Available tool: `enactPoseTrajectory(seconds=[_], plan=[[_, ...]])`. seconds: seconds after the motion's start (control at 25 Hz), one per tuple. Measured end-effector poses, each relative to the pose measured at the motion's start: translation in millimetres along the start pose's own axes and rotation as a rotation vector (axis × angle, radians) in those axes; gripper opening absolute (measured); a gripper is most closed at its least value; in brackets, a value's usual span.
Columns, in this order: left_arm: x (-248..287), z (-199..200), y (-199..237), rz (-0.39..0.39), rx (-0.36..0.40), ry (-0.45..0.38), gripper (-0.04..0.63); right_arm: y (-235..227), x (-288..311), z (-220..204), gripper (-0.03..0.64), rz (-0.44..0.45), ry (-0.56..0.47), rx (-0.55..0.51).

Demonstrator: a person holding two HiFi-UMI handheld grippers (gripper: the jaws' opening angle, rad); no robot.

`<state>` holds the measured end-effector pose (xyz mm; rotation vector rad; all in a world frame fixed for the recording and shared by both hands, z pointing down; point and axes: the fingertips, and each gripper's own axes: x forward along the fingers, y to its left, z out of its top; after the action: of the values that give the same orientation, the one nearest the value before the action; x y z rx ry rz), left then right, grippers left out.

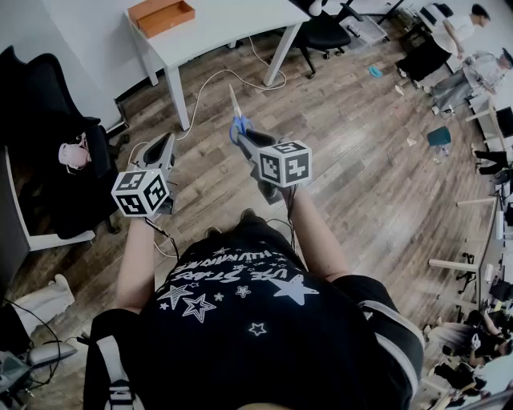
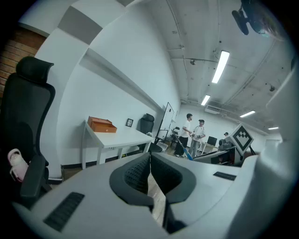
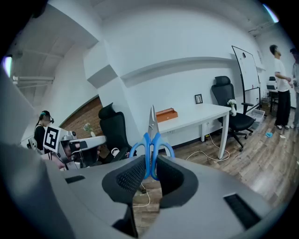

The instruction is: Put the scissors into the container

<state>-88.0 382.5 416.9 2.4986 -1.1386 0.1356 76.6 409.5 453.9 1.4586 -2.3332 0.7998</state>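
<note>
- Scissors (image 1: 238,122), mid-frame, are clamped by their blue handles in right tongs (image 1: 247,138); left tongs (image 1: 164,146) are closed and empty.
- Best approach: grip firmly, reach orange container (image 1: 161,15) on desk (image 1: 232,24), upper left, and lower gently inside.

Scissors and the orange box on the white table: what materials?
Blue-handled scissors: the blades look like bare metal, grey with a dull sheen; the handle loops look like glossy blue plastic.
Orange rectangular container: matte, uniform colour; possibly plastic or card, too far to tell.
</note>
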Motion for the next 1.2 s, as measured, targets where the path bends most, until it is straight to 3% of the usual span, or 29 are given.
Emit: enactPoseTrajectory(seconds=[0.36,0.72,1.2], plan=[[-8,6,14,-0.018,-0.014,-0.015,0.023,12,11,3,0.097,-0.007,0.005,0.001],[-13,-1,39,0.016,-0.053,0.001,0.023,19,23,7,0.097,-0.013,0.006,-0.007],[33,-3,68,0.05,-0.052,0.044,0.023,-26,73,20,0.097,0.03,0.031,0.057]])
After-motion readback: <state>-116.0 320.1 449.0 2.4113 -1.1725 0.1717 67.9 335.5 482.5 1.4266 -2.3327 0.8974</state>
